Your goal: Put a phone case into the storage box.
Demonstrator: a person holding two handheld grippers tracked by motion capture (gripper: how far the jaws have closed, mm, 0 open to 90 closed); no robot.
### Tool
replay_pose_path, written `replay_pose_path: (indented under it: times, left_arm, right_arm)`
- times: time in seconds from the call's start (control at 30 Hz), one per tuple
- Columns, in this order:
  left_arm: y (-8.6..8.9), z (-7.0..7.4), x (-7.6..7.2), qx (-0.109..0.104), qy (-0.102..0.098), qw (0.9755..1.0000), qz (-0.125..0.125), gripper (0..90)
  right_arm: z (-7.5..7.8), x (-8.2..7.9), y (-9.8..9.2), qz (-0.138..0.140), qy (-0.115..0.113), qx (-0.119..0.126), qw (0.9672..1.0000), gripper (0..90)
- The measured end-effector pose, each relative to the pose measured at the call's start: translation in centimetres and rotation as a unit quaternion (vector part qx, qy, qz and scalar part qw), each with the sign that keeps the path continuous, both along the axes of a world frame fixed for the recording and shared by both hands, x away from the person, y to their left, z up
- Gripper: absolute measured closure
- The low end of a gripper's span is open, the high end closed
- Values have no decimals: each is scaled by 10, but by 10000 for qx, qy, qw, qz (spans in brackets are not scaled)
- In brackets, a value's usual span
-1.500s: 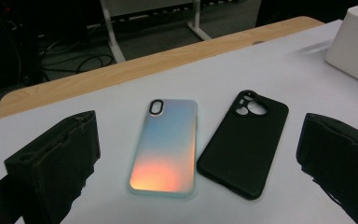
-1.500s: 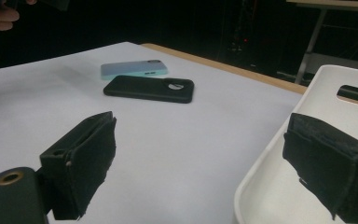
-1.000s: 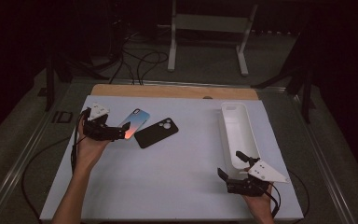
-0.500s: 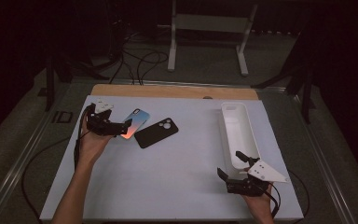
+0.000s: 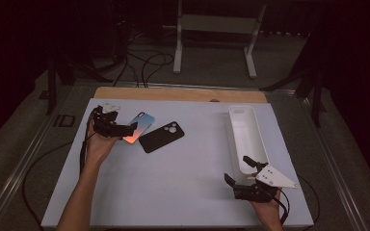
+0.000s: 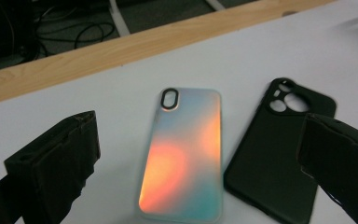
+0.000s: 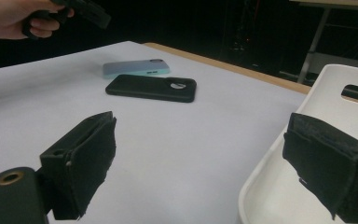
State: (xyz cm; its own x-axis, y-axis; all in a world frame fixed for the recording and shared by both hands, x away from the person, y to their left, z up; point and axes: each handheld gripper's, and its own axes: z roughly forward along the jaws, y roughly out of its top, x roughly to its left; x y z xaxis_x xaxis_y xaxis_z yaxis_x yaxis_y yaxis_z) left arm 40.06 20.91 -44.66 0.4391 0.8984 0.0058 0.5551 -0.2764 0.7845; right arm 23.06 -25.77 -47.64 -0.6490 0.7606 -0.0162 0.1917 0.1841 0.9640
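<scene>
The left gripper [image 5: 125,129] sits at the near-left end of the iridescent orange-and-teal phone case [image 5: 138,127], its jaws spread wide and holding nothing. In the left gripper view that case [image 6: 184,156] lies flat on the white table top [image 6: 121,98] straight ahead between the two black jaws, camera cut-out at its far end, so its long axis runs from six o'clock to twelve o'clock along the line of approach. The matte black phone case [image 6: 279,149] lies just beside it at three o'clock, so close that the right-hand jaw hangs over it; whether the two cases touch I cannot tell. The coming move likely turns on that narrow gap.

The right gripper [image 5: 243,175] rests well apart at the table's near-right corner, jaws also wide apart and empty, next to the long white plastic tray [image 5: 248,144]. The left hand [image 5: 99,144] is clearly the nearer one.
</scene>
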Motion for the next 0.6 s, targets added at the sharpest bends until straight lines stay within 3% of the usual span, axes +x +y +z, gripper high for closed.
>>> replay_pose_path:
  times: [0.43,0.6]
  left_arm:
    - [0,-22,22,172,435,9989,80,0]
    - [-5,-28,31,332,561,9979,-67,0]
  right_arm:
    - [0,0,0,3,1,-7,10000,93]
    - [0,0,0,17,4,-7,10000,93]
